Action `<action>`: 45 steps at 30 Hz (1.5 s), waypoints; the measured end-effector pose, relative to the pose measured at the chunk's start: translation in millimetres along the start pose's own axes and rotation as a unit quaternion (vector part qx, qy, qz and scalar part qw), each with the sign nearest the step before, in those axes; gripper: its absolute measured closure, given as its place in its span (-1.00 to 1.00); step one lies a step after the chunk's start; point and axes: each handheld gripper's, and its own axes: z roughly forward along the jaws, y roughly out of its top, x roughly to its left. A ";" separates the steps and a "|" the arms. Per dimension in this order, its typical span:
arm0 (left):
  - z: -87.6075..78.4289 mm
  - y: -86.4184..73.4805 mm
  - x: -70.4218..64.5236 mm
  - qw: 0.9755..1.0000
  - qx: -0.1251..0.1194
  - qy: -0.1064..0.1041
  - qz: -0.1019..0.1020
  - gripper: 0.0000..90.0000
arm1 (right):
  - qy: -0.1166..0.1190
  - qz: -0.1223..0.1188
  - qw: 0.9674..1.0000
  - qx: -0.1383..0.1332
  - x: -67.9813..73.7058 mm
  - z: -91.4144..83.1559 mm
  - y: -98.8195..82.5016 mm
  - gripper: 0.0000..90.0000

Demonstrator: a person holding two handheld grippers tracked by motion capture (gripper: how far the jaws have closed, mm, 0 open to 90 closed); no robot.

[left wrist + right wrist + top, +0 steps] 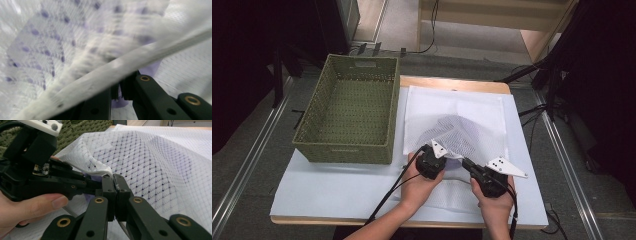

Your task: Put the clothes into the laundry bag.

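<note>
Looking down from the high view, a white mesh laundry bag (462, 125) lies on the bench (337, 192) just right of a green woven basket (349, 112), with something purple-spotted showing through the mesh. Both hand-held grippers meet at the bag's near edge: the left hand-held gripper (435, 151) and the right hand-held gripper (465, 162) sit close together, lifting the mesh into a small peak.

From the left gripper view, the left hand-held gripper (119, 91) is clenched on the bag's thick white hem band (105, 72), which crosses the frame diagonally.

From the right gripper view, the right hand-held gripper (115, 187) is pinched shut on the same edge, and the mesh drapes away from it in a soft slope.

The bag looks light, limp and stretchy; thin mesh could snag or slip, so the reinforced hem seems the safest hold, with two spaced grips likely needed to keep the mouth open.
</note>
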 end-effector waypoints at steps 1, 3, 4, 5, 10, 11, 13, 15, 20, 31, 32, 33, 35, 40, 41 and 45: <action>0.4 -1.3 -0.4 1.000 0.005 -0.011 0.002 0.80 | -0.002 0.000 1.000 0.002 -0.8 0.1 -0.6 0.99; -4.4 -4.9 -3.2 0.999 0.011 -0.030 0.013 0.63 | -0.003 0.002 1.000 0.004 -2.3 0.6 -1.7 0.99; -10.4 -7.1 -4.0 0.999 0.007 -0.043 0.014 0.57 | -0.004 0.004 1.000 0.005 -3.4 1.1 -2.3 0.99; -16.2 -8.4 -3.8 0.998 0.006 -0.056 0.017 0.49 | -0.006 0.006 1.000 0.007 -4.5 1.6 -2.9 0.99; -30.7 -16.7 -6.3 0.996 0.002 -0.085 0.023 0.31 | -0.008 0.008 1.000 0.012 -5.2 4.3 -3.6 0.99; -29.4 -17.8 -8.9 0.996 0.009 -0.086 0.026 0.28 | -0.007 0.008 1.000 0.012 -5.3 6.0 -3.9 0.99; -23.3 -19.6 -14.6 0.996 0.014 -0.085 0.033 0.23 | -0.009 0.008 1.000 0.016 -5.5 8.1 -4.9 0.99; -16.5 -19.5 -17.3 0.996 0.022 -0.084 0.034 0.23 | -0.013 0.006 1.000 0.022 -6.7 9.6 -7.1 0.99; -3.9 -8.4 -21.2 0.997 0.023 -0.031 0.070 0.44 | -0.016 0.015 0.999 0.029 -13.3 11.1 -11.9 0.99; 26.9 13.1 -4.1 0.992 -0.006 0.086 0.088 0.95 | -0.018 0.013 0.999 0.032 -13.4 12.1 -13.0 0.99; 27.7 14.3 -0.6 0.994 -0.009 0.081 0.069 0.95 | -0.019 0.013 0.999 0.034 -13.2 12.8 -13.4 0.99; 27.6 15.1 1.7 0.996 -0.010 0.072 0.053 0.94 | -0.018 0.014 0.999 0.035 -13.0 13.6 -13.9 0.99; 25.5 14.3 2.0 0.998 -0.009 0.040 0.041 0.86 | -0.019 0.012 0.999 0.037 -13.1 14.3 -14.6 0.99; 10.2 4.9 -4.0 0.998 -0.004 -0.018 0.052 0.44 | -0.019 0.019 0.999 0.033 -16.3 12.8 -14.4 0.99; 7.1 2.3 -5.0 0.998 -0.003 -0.029 0.050 0.38 | -0.020 0.021 0.999 0.032 -16.6 12.6 -14.4 0.99; 3.5 -4.4 -8.8 0.997 -0.001 -0.033 0.066 0.46 | -0.021 0.019 0.999 0.028 -15.6 11.7 -12.8 0.99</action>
